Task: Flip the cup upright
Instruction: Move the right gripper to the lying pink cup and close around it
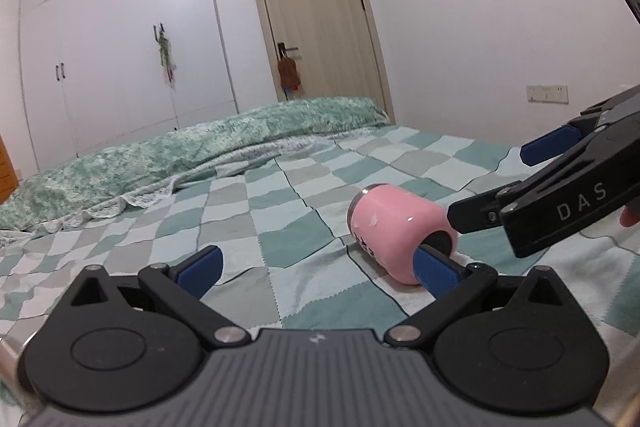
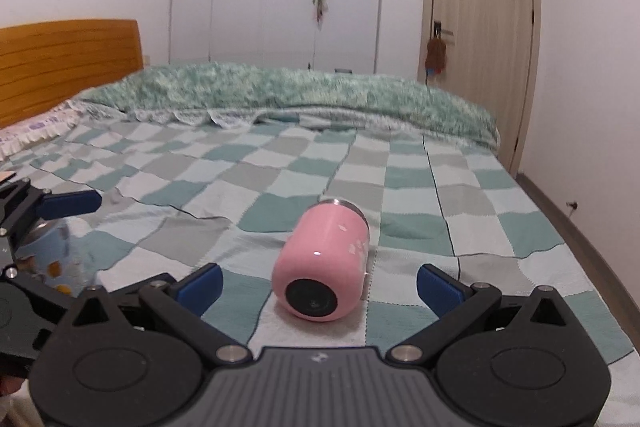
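Note:
A pink cup (image 2: 322, 269) lies on its side on the checked bedspread, its dark base toward me and its metal rim pointing away. My right gripper (image 2: 318, 287) is open, its blue fingertips (image 2: 438, 289) either side of the cup's base end, not touching. In the left wrist view the cup (image 1: 394, 227) lies right of centre. My left gripper (image 1: 320, 269) is open and empty; its right blue pad overlaps the cup's base in the image, contact unclear. The right gripper (image 1: 492, 183) comes in from the right, close to the cup.
A checked green, grey and white bedspread (image 2: 280, 167) covers the bed. A rumpled green blanket (image 2: 304, 91) lies along the far side. A wooden headboard (image 2: 68, 55) is at left. A blue patterned cup (image 2: 56, 255) stands behind the left gripper (image 2: 60, 205). Wardrobe and door stand behind.

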